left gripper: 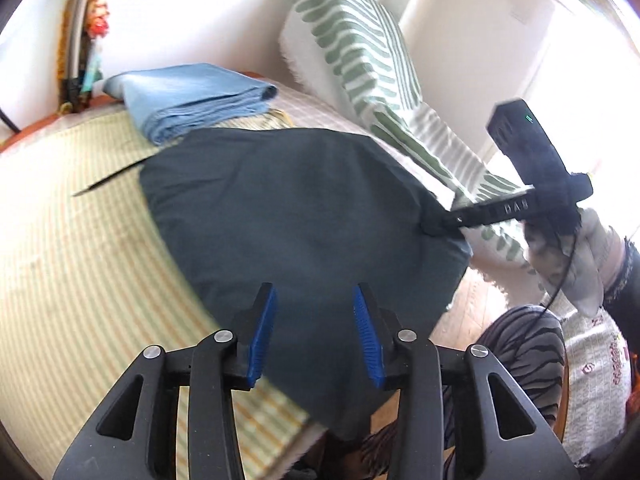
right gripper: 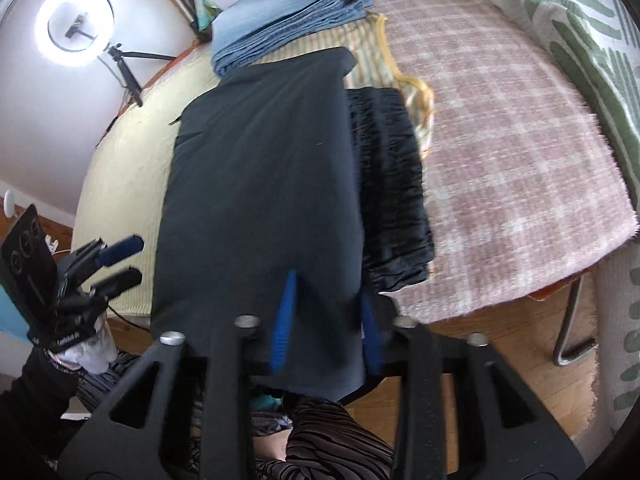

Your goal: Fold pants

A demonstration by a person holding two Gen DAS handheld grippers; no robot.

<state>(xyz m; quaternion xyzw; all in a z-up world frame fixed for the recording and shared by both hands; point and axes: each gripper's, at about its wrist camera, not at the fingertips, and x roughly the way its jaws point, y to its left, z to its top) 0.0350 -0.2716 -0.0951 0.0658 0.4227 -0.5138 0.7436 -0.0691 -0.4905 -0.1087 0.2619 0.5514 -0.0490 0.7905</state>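
Note:
The dark navy pants (left gripper: 296, 216) lie on the striped mat, their near end hanging over the table's front edge; they also show in the right wrist view (right gripper: 264, 184). My left gripper (left gripper: 314, 332) is open and empty, its blue pads just above the pants' near end. It also shows at the left of the right wrist view (right gripper: 120, 260). My right gripper (right gripper: 328, 312) is shut on the pants' near right edge, with cloth between its blue pads. In the left wrist view the right gripper (left gripper: 434, 226) pinches the pants' right corner.
A folded light-blue garment (left gripper: 188, 96) lies at the far side of the table. A black crinkled garment (right gripper: 390, 184) lies right of the pants. A pink checked cloth (right gripper: 500, 140) covers the table's right part. A green-striped cushion (left gripper: 360, 52) stands behind. A ring light (right gripper: 74, 24) stands at the far left.

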